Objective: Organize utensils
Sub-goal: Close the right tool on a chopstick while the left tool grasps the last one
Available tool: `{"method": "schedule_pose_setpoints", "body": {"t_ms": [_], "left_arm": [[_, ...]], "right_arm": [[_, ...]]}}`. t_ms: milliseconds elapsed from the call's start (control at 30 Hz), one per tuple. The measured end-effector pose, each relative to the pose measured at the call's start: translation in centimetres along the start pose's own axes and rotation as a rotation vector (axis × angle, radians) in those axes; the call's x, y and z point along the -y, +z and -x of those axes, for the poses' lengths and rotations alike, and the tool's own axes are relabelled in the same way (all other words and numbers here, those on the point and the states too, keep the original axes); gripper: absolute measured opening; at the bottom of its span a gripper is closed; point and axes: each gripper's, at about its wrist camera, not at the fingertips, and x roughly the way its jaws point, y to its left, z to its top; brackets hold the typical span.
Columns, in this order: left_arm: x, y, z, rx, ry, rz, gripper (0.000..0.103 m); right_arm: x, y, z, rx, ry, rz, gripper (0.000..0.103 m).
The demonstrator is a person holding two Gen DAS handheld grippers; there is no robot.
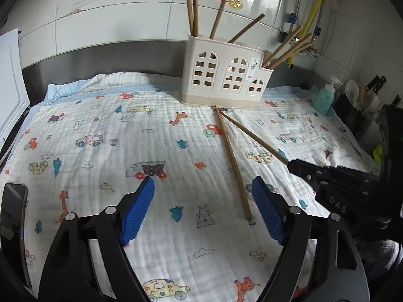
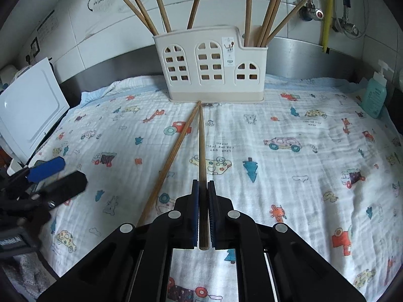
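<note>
A cream utensil holder (image 1: 224,75) (image 2: 211,68) with arched cut-outs stands at the back of the printed cloth, with several wooden chopsticks upright in it. Two more chopsticks fan out from its base. My right gripper (image 2: 203,183) (image 1: 293,166) is shut on the near end of one chopstick (image 2: 202,146) (image 1: 254,136). The other chopstick (image 1: 231,161) (image 2: 171,161) lies loose on the cloth. My left gripper (image 1: 202,183) (image 2: 73,171) is open above the cloth; the loose chopstick's near end lies just inside its right blue pad (image 1: 267,214), untouched.
A teal soap bottle (image 1: 325,98) (image 2: 375,95) stands at the right edge, with knives (image 1: 375,85) behind it. A phone (image 1: 13,216) lies at the near left. A white panel (image 2: 30,105) leans at the left. Tiled wall and pipes (image 2: 327,12) rise behind the holder.
</note>
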Motion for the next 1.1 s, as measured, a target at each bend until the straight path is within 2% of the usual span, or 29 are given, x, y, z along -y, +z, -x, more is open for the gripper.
{"method": "schedule_pose_setpoints", "body": {"t_ms": [233, 300, 367, 533, 667, 733, 1000, 1100], "left_arm": [[2.3, -0.5, -2.5, -0.055, -0.050, -0.051, 0.049], [2.8, -0.5, -3.2, -0.073, -0.065, -0.052, 0.047], [3.1, -0.6, -3.9, -0.090, -0.074, -0.049, 0.036], [3.9, -0.6, -5.5, -0.127, -0.092, -0.051, 0.021], [4.1, -0.7, -6.5, -0.153, -0.082, -0.048, 0.019], [4.1, -0.7, -7.0, -0.168, -0.081, -0.044, 0.014], [4.5, 0.1, -8.0, -0.225, -0.050, -0.053, 0.013], [4.6, 0.3, -8.2, -0.235, -0.032, -0.068, 0.008]], "right_arm": [[0.7, 2.3, 4.0, 0.117, 0.011, 0.003, 0.006], [0.8, 2.9, 4.9, 0.144, 0.011, 0.009, 0.006], [0.9, 3.4, 5.7, 0.165, 0.011, 0.014, 0.006], [1.0, 4.2, 6.5, 0.198, 0.004, 0.030, 0.006], [1.2, 4.6, 6.7, 0.209, 0.002, 0.034, 0.006], [1.3, 4.8, 6.8, 0.212, 0.002, 0.037, 0.006], [1.4, 5.2, 6.9, 0.220, 0.001, 0.043, 0.007], [1.4, 5.4, 6.9, 0.220, 0.001, 0.046, 0.007]]}}
